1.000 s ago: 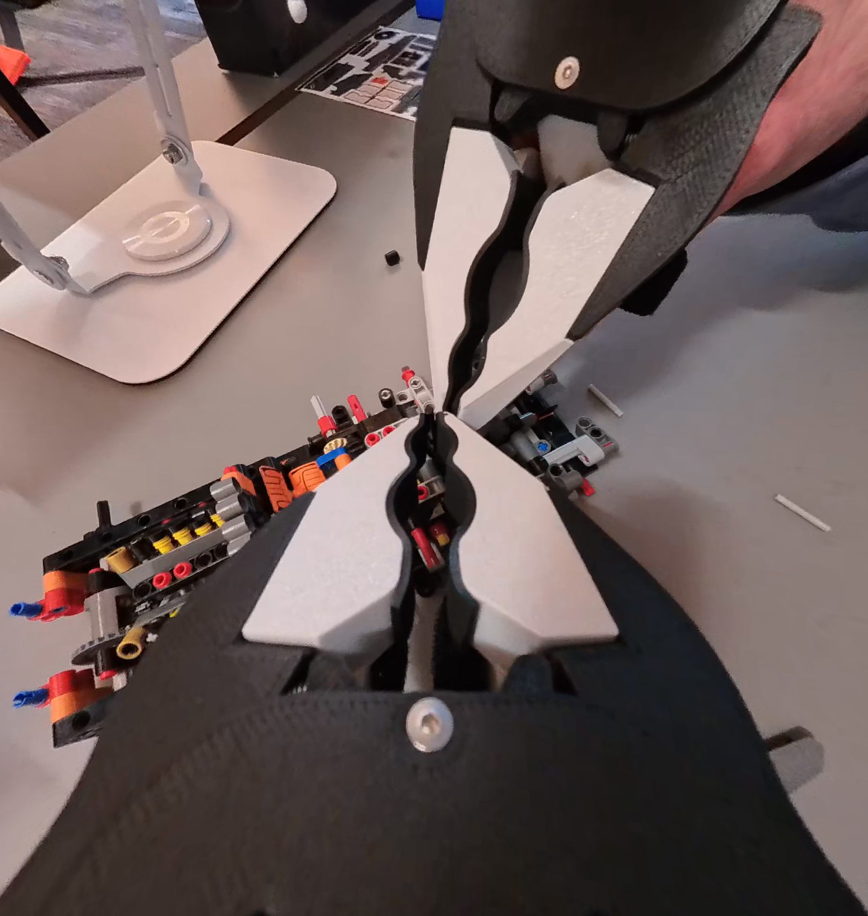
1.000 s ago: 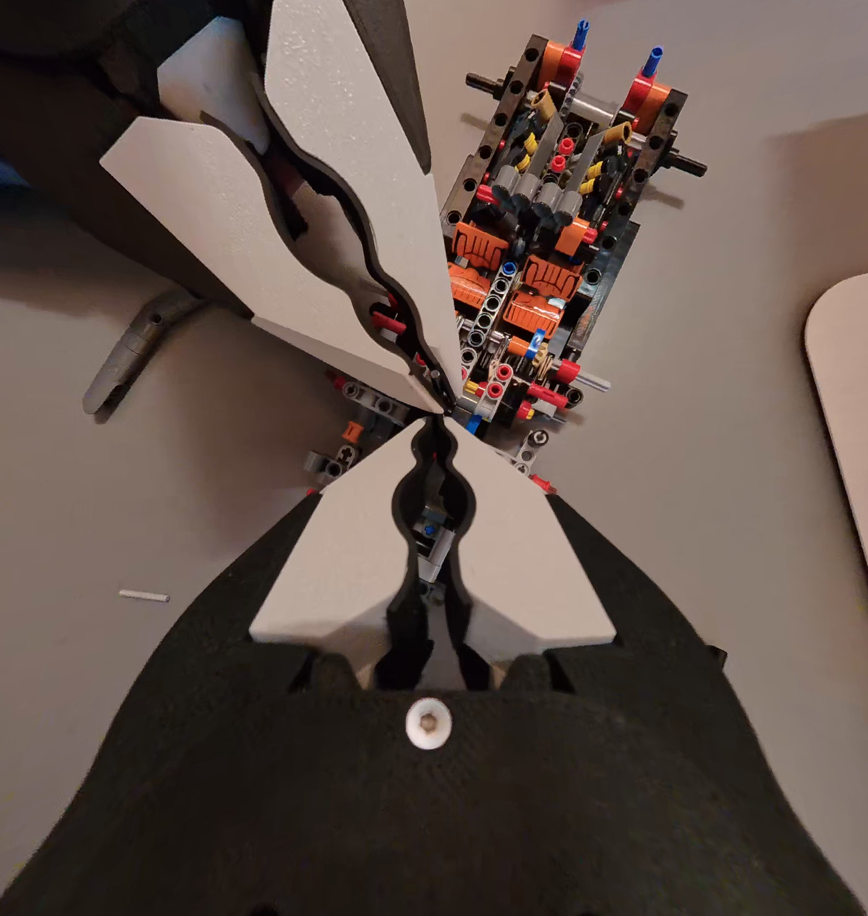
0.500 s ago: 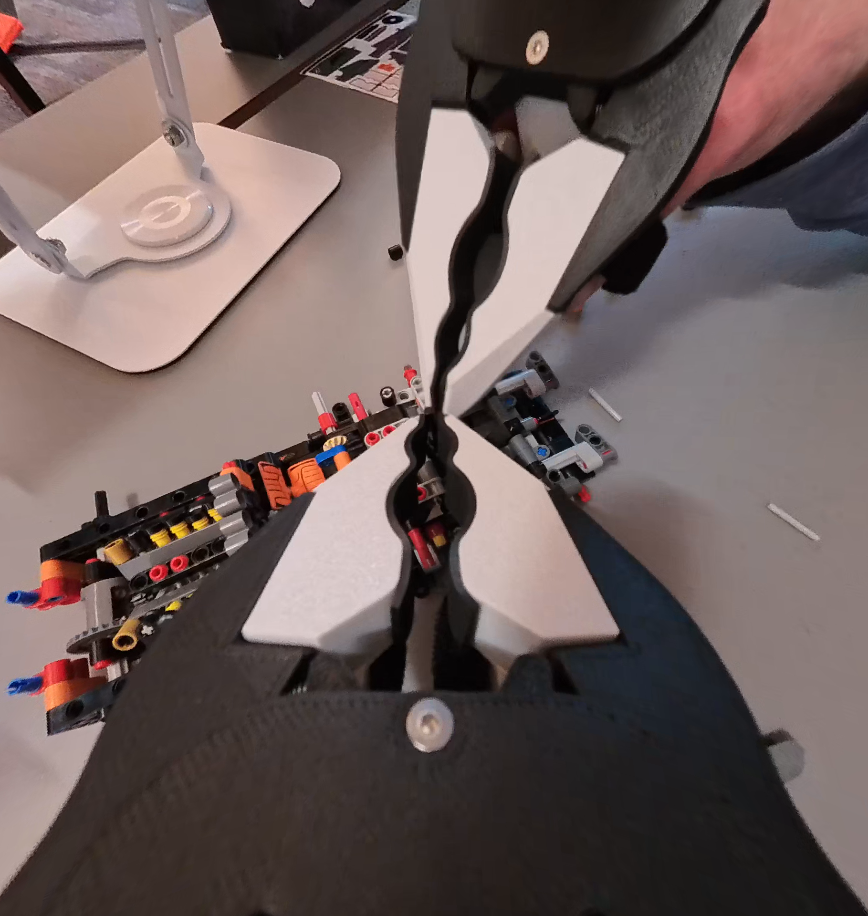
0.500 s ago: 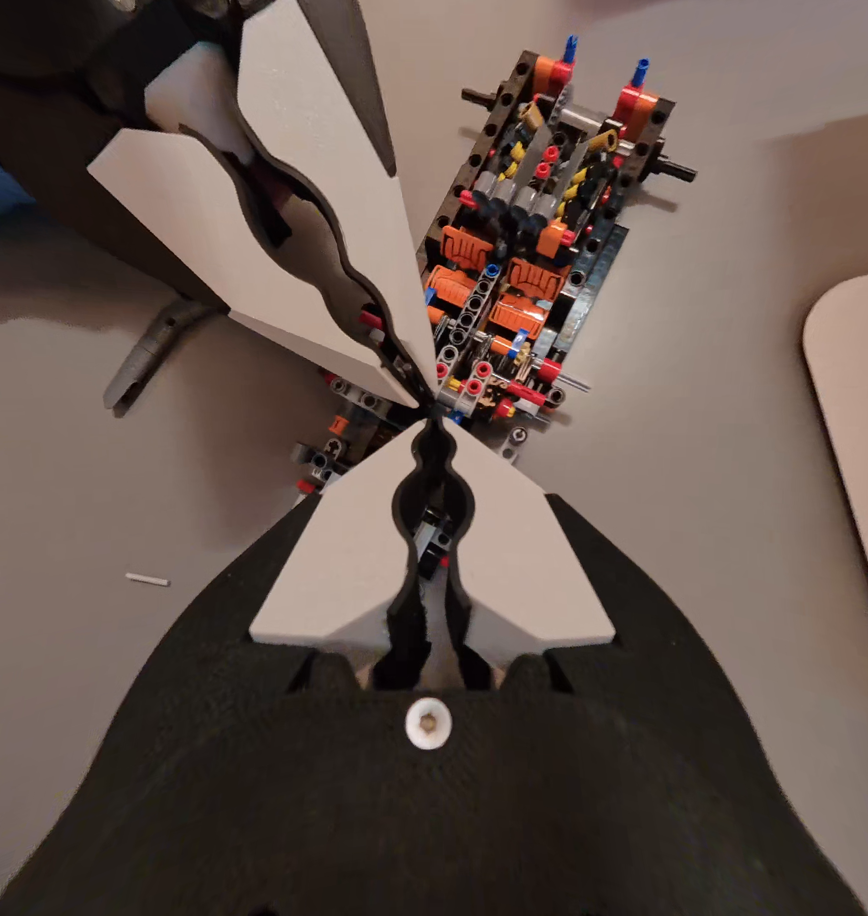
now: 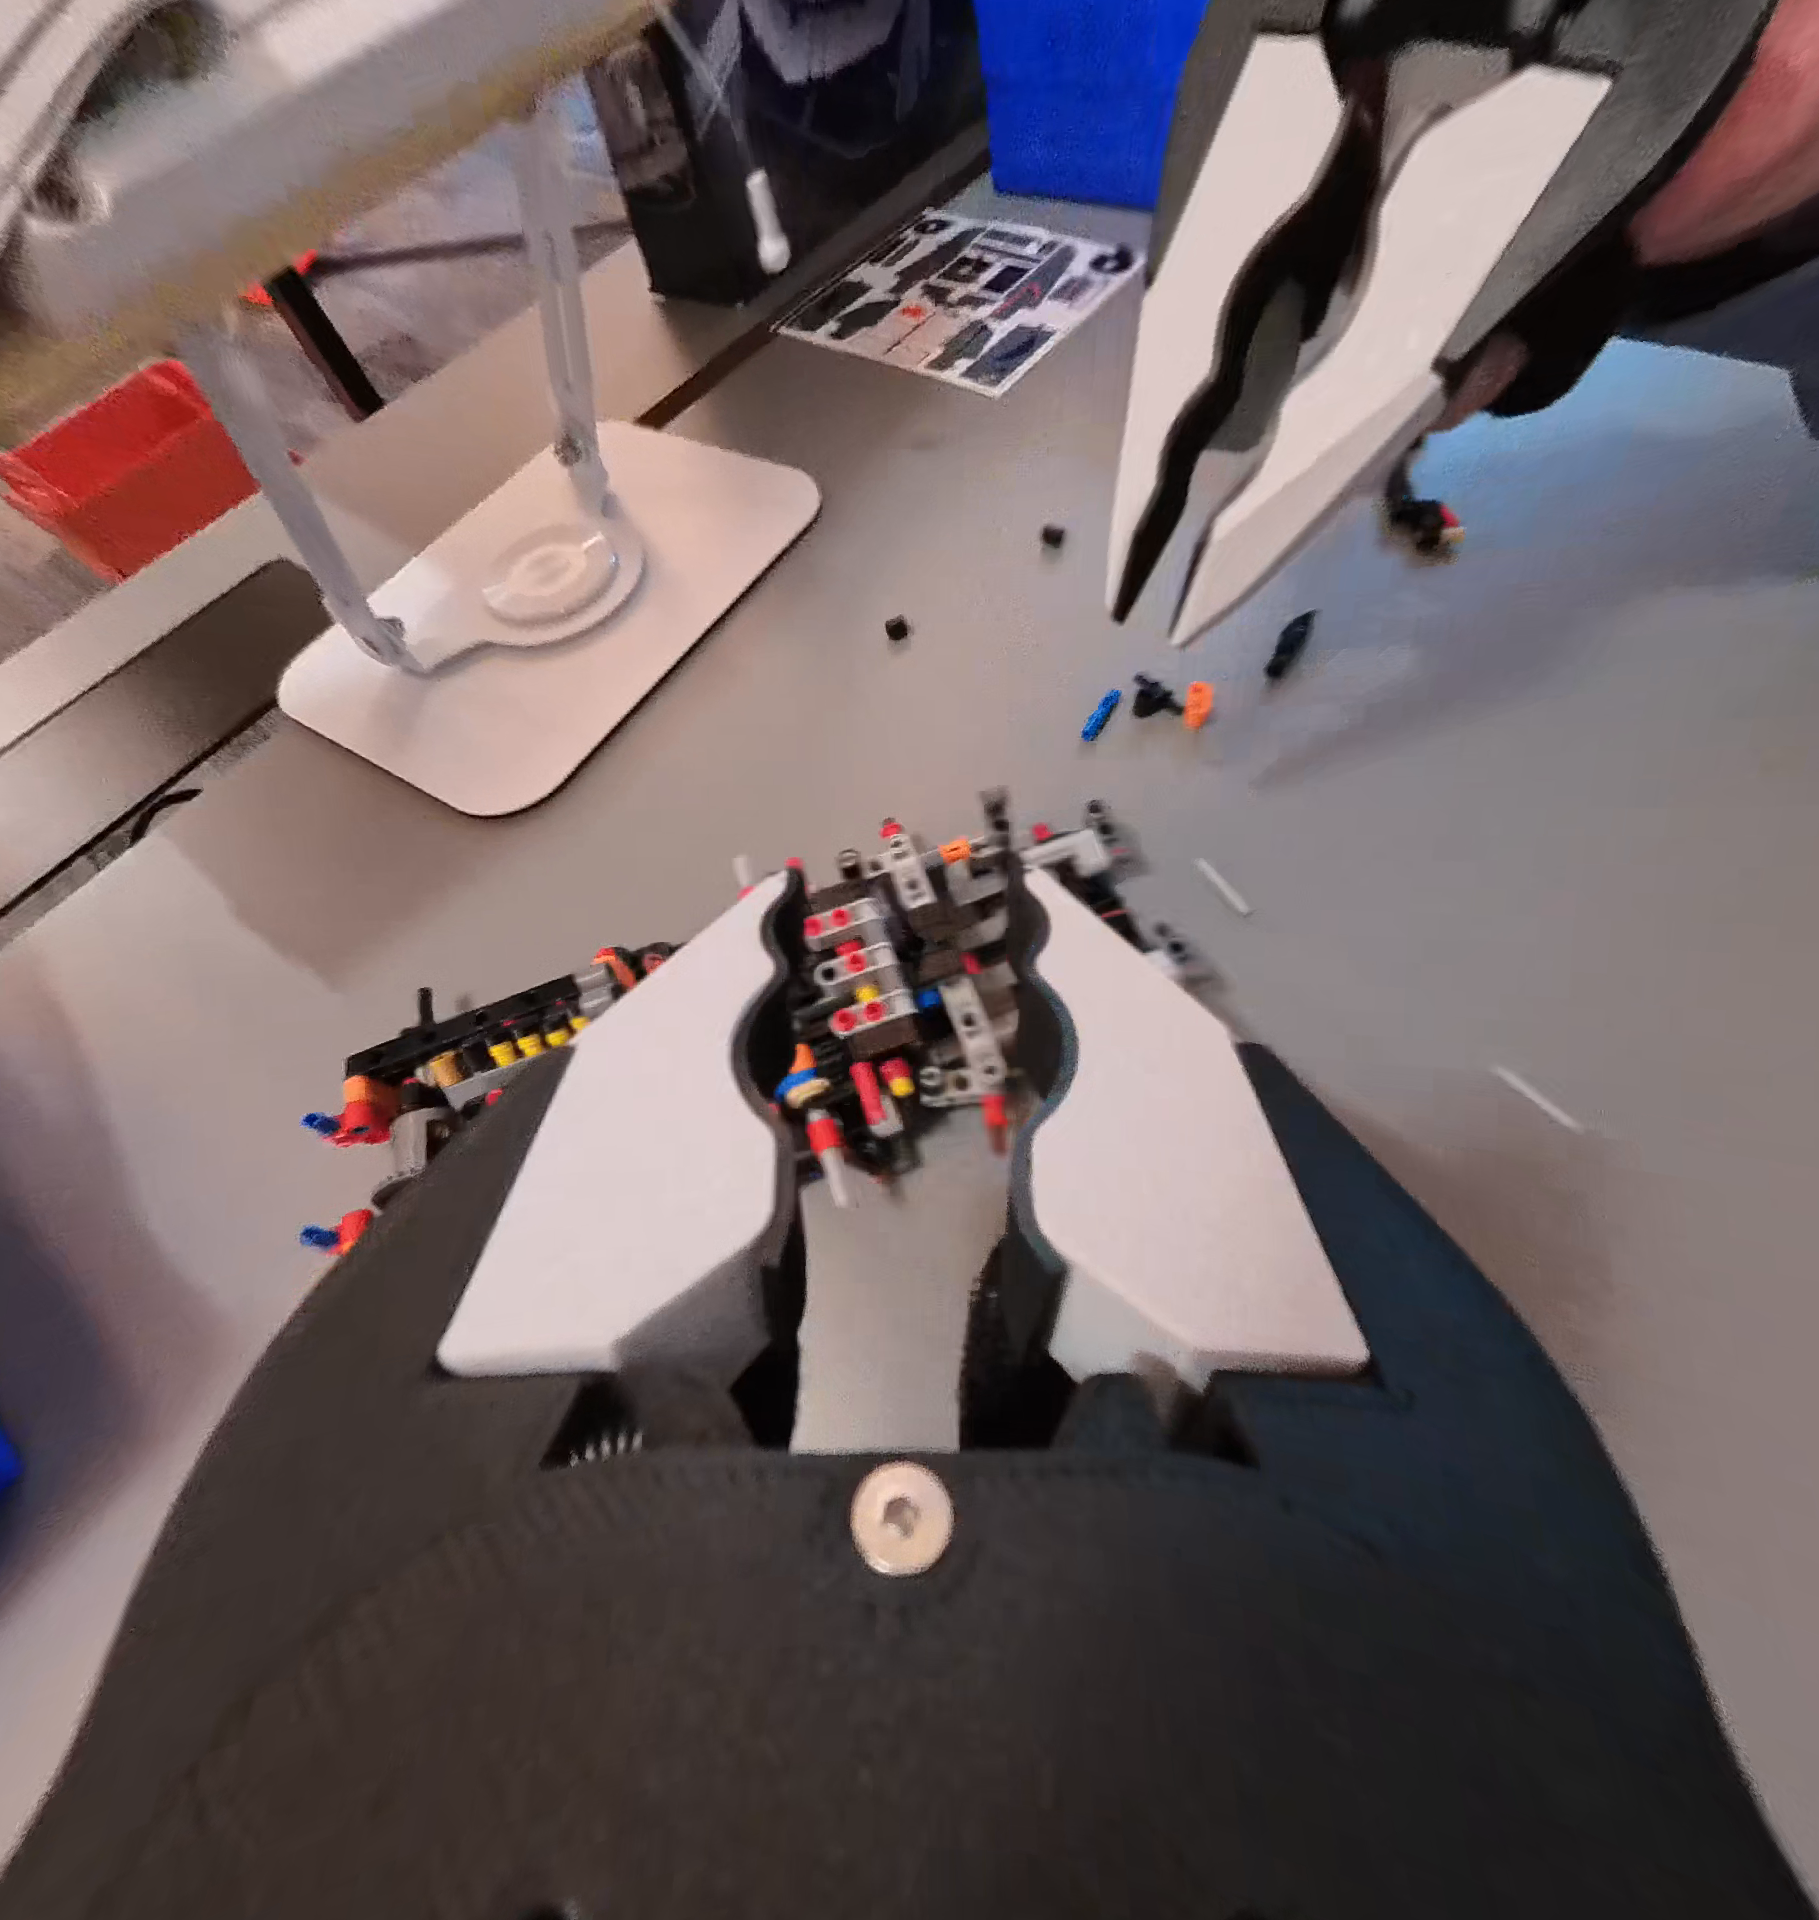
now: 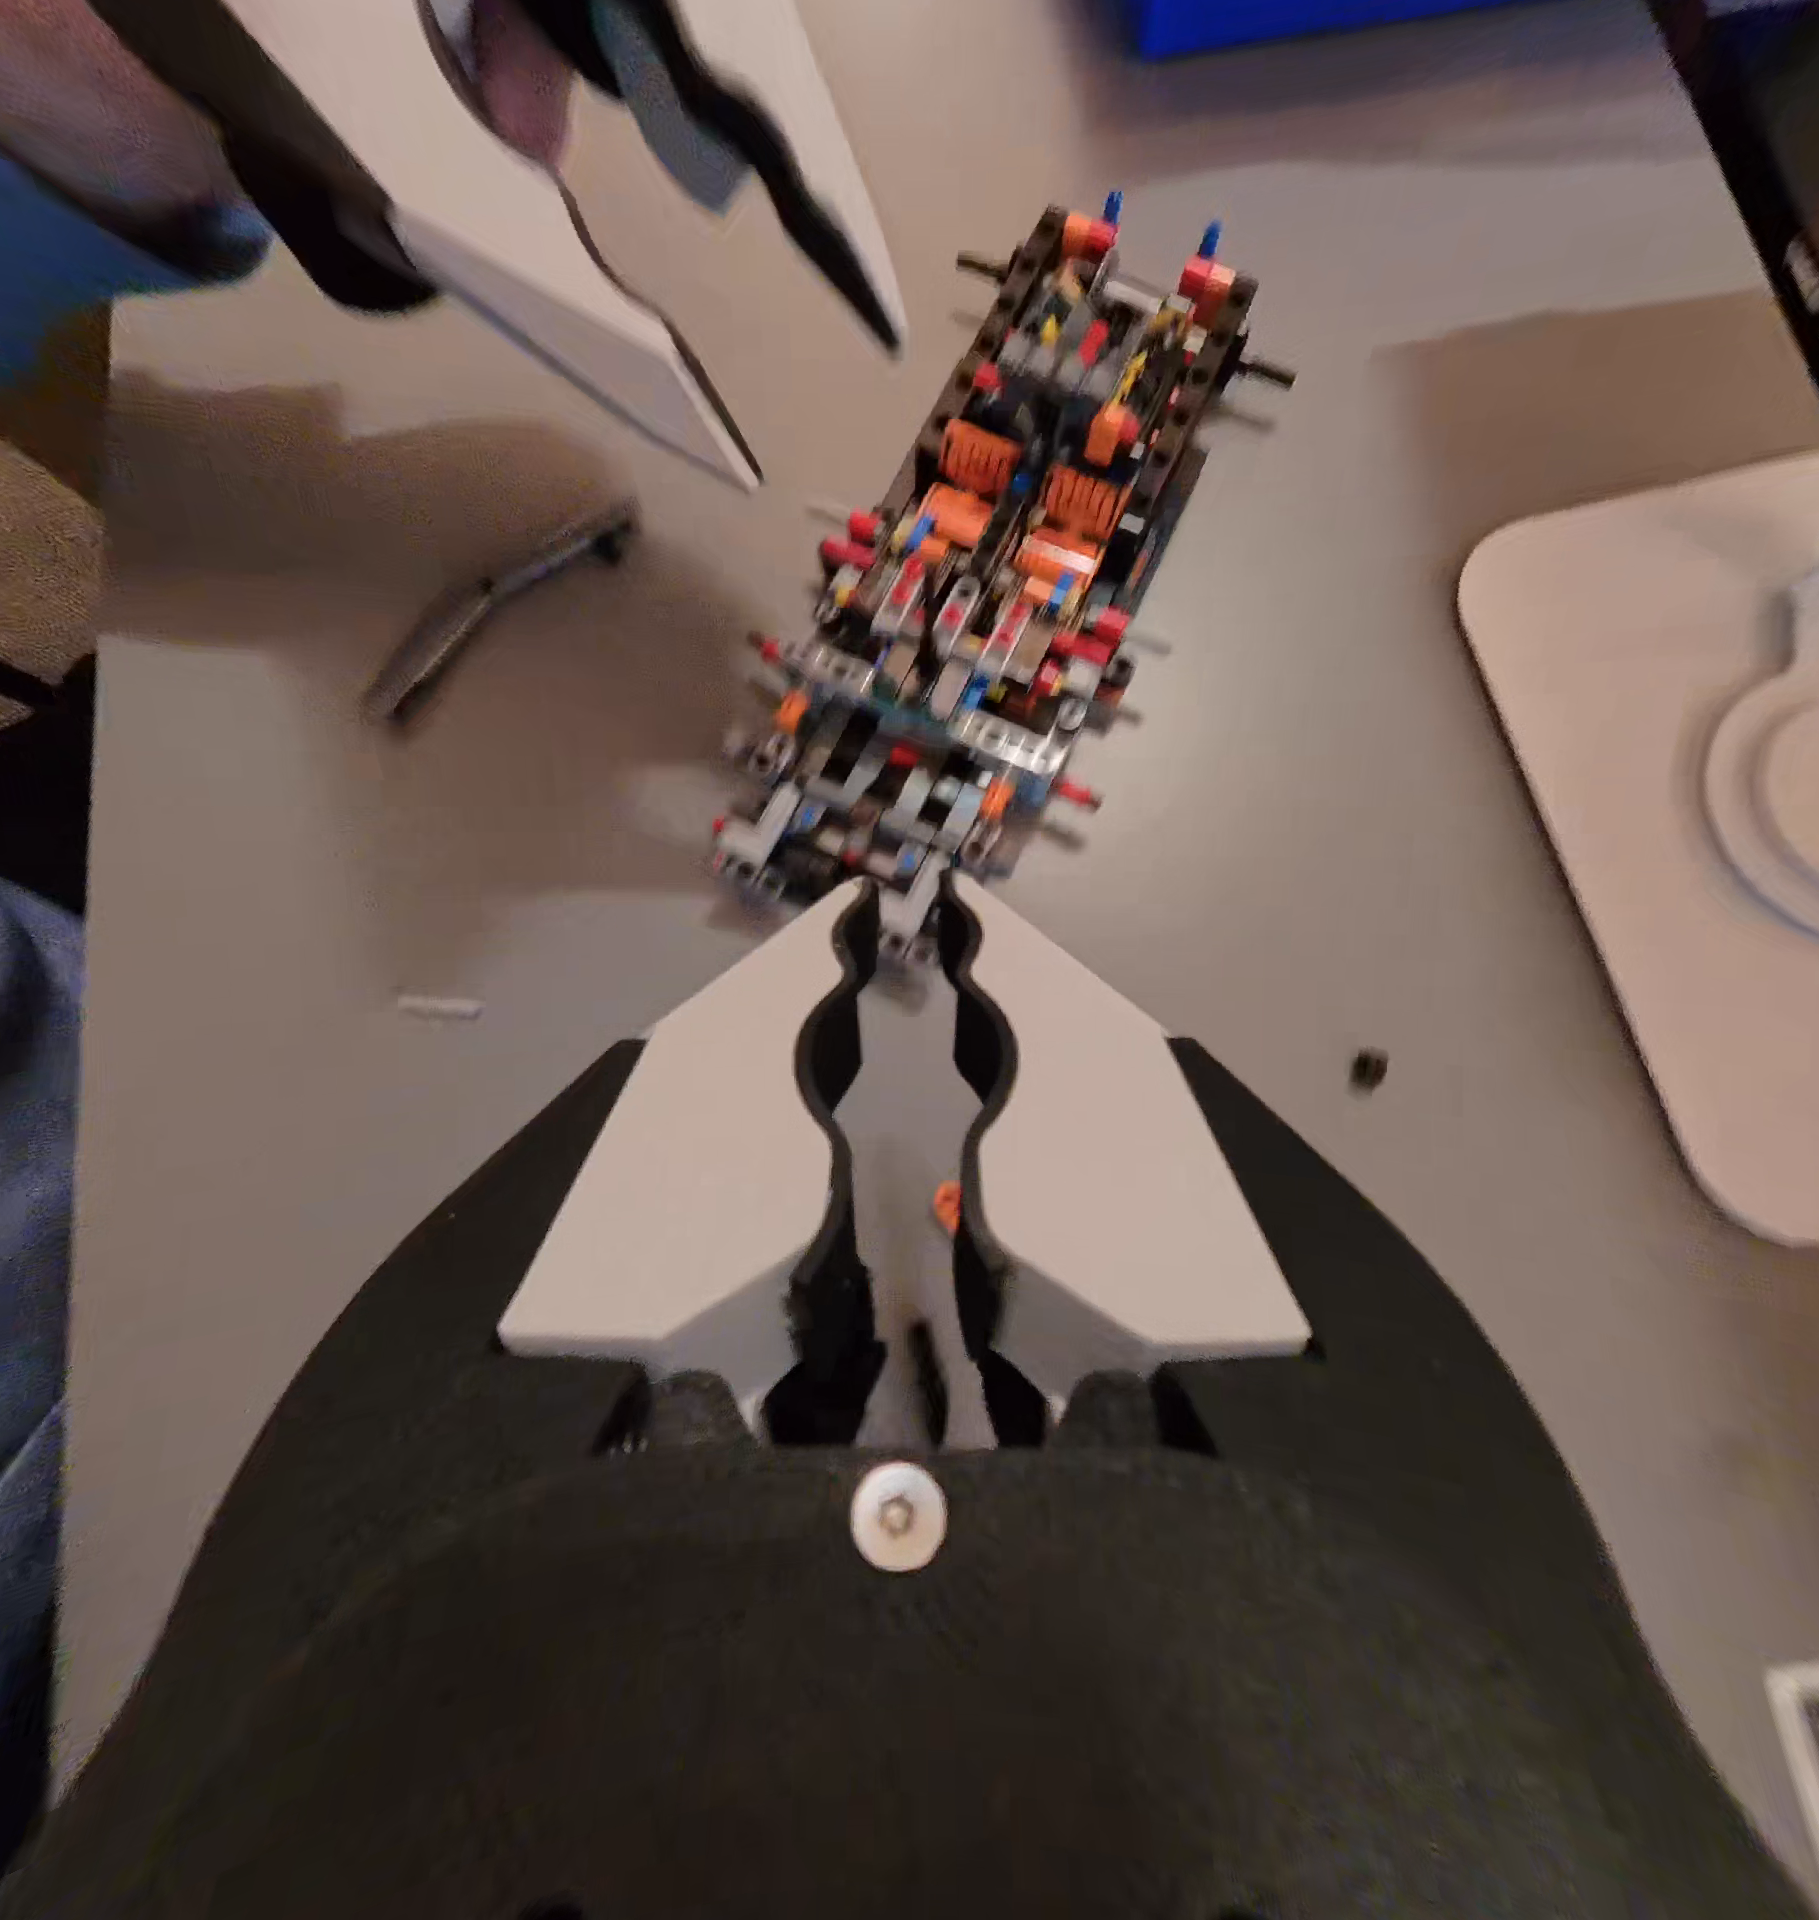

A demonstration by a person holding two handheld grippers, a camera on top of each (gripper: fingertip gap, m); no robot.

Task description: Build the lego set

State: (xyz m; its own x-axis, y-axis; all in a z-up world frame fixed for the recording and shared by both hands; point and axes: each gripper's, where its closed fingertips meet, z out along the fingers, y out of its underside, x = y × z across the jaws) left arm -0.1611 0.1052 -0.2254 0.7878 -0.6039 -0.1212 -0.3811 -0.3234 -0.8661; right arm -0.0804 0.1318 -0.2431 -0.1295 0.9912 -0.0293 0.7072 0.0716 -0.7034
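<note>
the lego chassis [image 6: 998,582] lies flat on the grey surface [image 6: 1300,831], a long black-framed technic build packed with orange, red, yellow and grey parts, blue pins at its far end. loose pieces lie near it: a blue pin [image 5: 1099,715], an orange connector [image 5: 1199,703], small black bits [image 5: 896,629].

Lego model [image 5: 889,997] motion-blurred, its left end behind the left claw [image 5: 905,894].
</note>
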